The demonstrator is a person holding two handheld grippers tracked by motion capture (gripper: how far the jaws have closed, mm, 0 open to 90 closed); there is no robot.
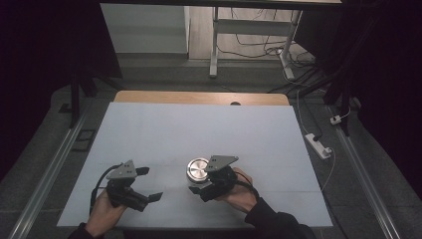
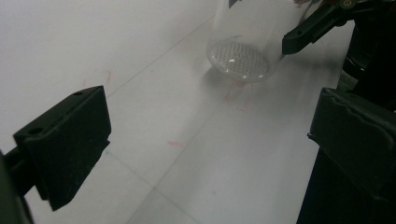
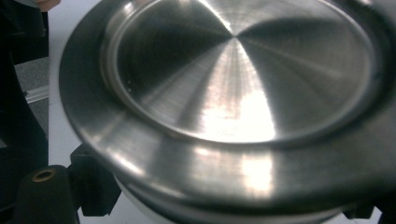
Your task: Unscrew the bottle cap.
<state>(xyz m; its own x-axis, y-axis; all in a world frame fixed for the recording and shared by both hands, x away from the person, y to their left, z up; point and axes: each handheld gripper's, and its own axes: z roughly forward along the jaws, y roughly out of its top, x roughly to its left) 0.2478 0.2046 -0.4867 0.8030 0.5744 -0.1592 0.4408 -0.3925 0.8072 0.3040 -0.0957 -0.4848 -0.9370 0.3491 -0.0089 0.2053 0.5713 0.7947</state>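
Note:
A clear glass jar [image 2: 240,46] with a brushed metal lid [image 1: 197,169] stands on the white sheet [image 1: 199,129] near the front middle. My right gripper [image 1: 201,188] is shut on the jar just under the lid, coming in from the jar's near right side. In the right gripper view the lid [image 3: 238,79] sits very close, with black jaws low at both sides. One right fingertip [image 2: 303,35] presses the glass wall. My left gripper [image 1: 149,183] is open and holds nothing, a short way left of the jar. Its jaws stand wide apart over bare sheet [image 2: 187,140].
The white sheet covers a wooden table whose back edge [image 1: 199,97] shows beyond it. A power strip [image 1: 318,145] and cables lie on the floor to the right. A desk frame [image 1: 214,50] stands at the back. Faint red marks [image 2: 236,100] lie on the sheet near the jar.

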